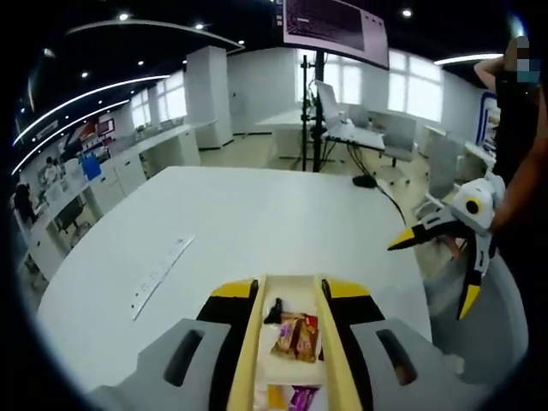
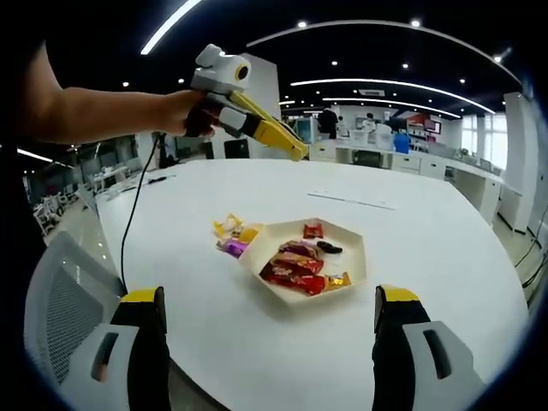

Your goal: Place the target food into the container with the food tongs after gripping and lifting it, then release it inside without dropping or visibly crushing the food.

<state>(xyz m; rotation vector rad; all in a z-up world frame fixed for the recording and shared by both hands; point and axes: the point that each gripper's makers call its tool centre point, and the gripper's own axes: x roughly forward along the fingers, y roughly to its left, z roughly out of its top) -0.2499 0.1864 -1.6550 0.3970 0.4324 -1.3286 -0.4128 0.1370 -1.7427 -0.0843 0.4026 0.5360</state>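
You work at a broad white table (image 1: 257,223) in an open office. A hanging monitor (image 1: 334,26) sits at twelve o'clock, windows (image 1: 428,77) at one, and ceiling light strips (image 2: 385,83) glow overhead.

An open-plan office; rows of white desks (image 2: 402,158) with office chairs (image 1: 401,137), strip ceiling lights (image 2: 377,83), a big hanging monitor (image 1: 336,27), and a wide white table (image 1: 248,231) show it.
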